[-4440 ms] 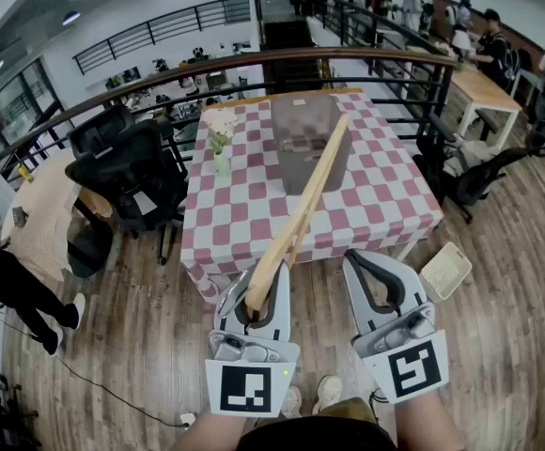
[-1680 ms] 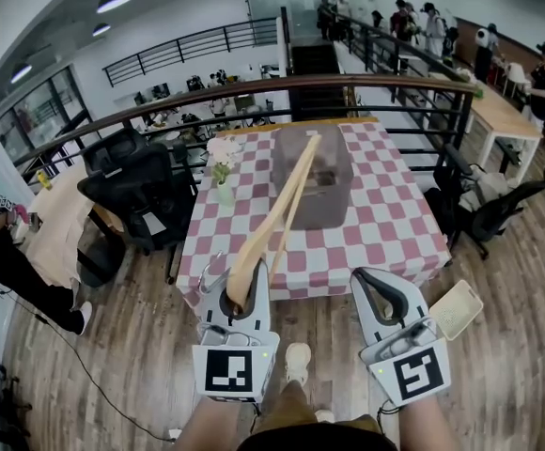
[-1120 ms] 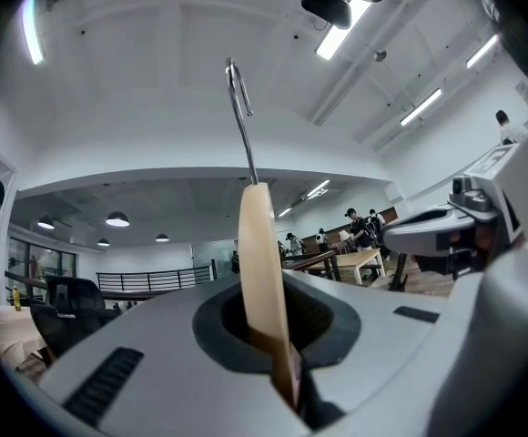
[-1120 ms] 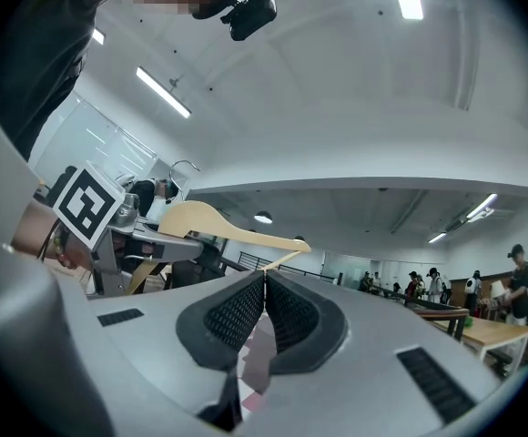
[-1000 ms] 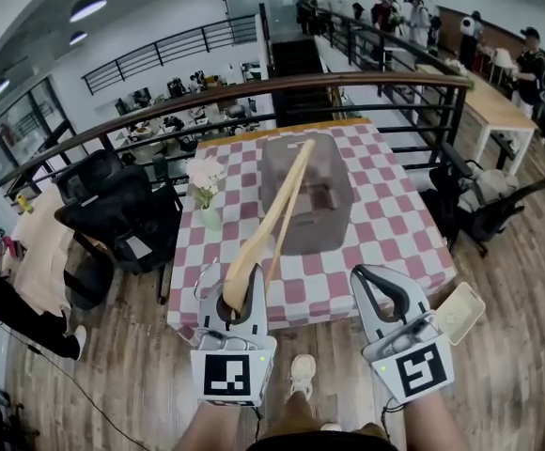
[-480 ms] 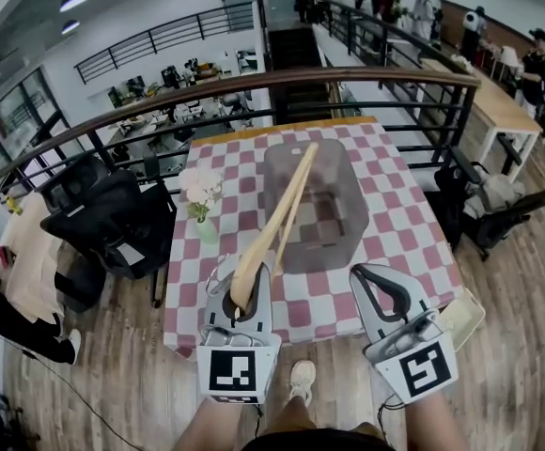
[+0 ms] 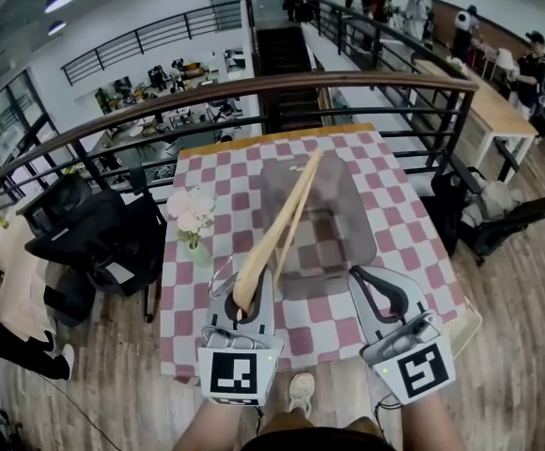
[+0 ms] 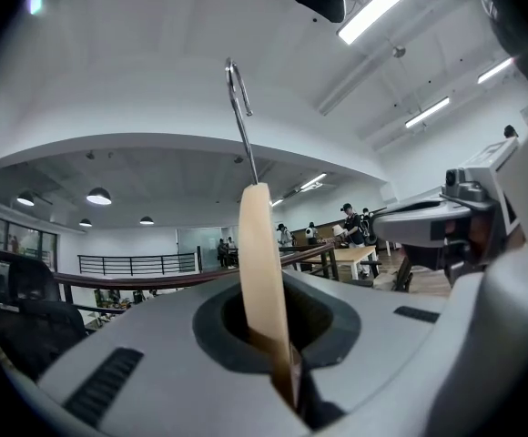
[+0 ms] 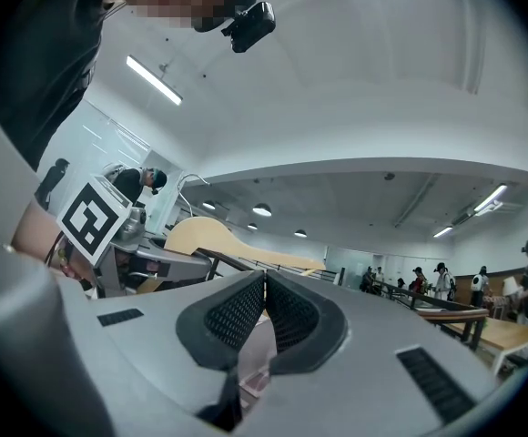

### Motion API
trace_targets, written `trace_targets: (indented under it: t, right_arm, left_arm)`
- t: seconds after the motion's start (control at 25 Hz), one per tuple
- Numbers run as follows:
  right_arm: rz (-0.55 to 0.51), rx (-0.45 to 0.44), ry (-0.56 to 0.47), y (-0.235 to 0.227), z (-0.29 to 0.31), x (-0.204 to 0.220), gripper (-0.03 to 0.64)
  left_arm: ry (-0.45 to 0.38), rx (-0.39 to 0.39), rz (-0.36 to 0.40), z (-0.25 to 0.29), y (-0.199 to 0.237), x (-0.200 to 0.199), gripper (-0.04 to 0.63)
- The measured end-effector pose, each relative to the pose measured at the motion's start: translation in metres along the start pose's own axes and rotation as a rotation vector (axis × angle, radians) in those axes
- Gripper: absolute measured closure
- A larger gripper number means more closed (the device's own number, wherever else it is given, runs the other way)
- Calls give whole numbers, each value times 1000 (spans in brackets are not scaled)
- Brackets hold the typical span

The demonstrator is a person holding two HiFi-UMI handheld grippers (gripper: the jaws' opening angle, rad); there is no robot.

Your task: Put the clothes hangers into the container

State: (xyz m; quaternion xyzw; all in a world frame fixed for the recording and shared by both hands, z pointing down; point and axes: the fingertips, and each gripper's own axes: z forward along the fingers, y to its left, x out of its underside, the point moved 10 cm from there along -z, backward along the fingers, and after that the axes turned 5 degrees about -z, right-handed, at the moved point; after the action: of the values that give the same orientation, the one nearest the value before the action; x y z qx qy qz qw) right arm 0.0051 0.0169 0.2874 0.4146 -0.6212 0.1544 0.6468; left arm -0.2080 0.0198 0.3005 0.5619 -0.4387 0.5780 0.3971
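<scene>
my left gripper [image 7: 242, 289] clamped on hanger [image 7: 285, 216] | right gripper [image 7: 368, 282] closed, empty | table [image 7: 218, 172] closer now, hanger tip over container [image 7: 350, 224] | lower next

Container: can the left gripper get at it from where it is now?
Probably yes. The left gripper, shut on the wooden hanger, hangs by the table's near edge, in front of the container, whose top looks open. Nothing stands between them; the flower vase is off to the left.
</scene>
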Motion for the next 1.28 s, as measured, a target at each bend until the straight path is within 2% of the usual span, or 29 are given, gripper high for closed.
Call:
trace_targets:
  t: [0.32,0.64,1.28]
  right_arm:
    - [-4,24,10,-17,44,14,583]
    - [-8,49,12,-35,67,24,583]
    - [26,23,25,-45,82,42,583]
  left_arm:
    - [22,27,-5,49,28,10,584]
    - [24,63,-11,85,36,13,584]
    - [63,62,-29,97,37,22,584]
